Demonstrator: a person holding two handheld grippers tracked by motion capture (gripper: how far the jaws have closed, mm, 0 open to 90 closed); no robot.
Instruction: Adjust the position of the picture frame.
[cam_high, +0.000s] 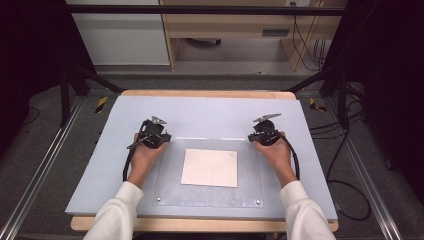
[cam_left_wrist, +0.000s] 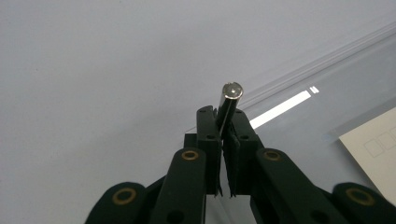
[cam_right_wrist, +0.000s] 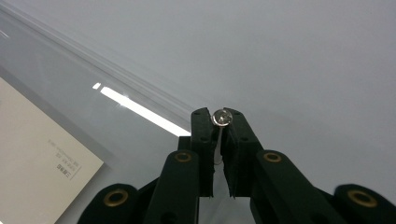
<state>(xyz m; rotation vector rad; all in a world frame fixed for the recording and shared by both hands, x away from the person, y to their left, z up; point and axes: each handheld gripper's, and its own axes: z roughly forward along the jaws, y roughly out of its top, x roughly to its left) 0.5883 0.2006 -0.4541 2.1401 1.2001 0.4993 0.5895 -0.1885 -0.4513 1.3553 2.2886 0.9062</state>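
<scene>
We are gripping a metal pin with each set of jaws. Left gripper (cam_left_wrist: 226, 122): jaws closed on a short steel pin (cam_left_wrist: 229, 100), its shaft between the pads and its round end sticking out past the tips. Right gripper (cam_right_wrist: 220, 122): jaws clamped on a second pin (cam_right_wrist: 221, 117), its round shiny head sitting right at the tips, thin shaft running back down the gap.

From the high view, the left gripper (cam_high: 152, 134) is sitting at the far left corner of the clear acrylic sheet (cam_high: 250, 175), and the right gripper (cam_high: 264, 134) at the far right corner, so both pins are at the sheet's far corners. We can't tell whether the pins are seated in the sheet or just above it.

The sheet is lying flat on the grey mat (cam_high: 210, 112) covering the tabletop (cam_high: 210, 93). A cream paper card (cam_high: 210, 167) is lying in the middle of the sheet area, well apart from both grippers; whether it is on top of or under the acrylic we can't tell. Two more small fasteners (cam_high: 158, 199) are showing at the near corners. We are holding the grippers in both hands, white sleeves (cam_high: 117, 215) coming in from the near edge
</scene>
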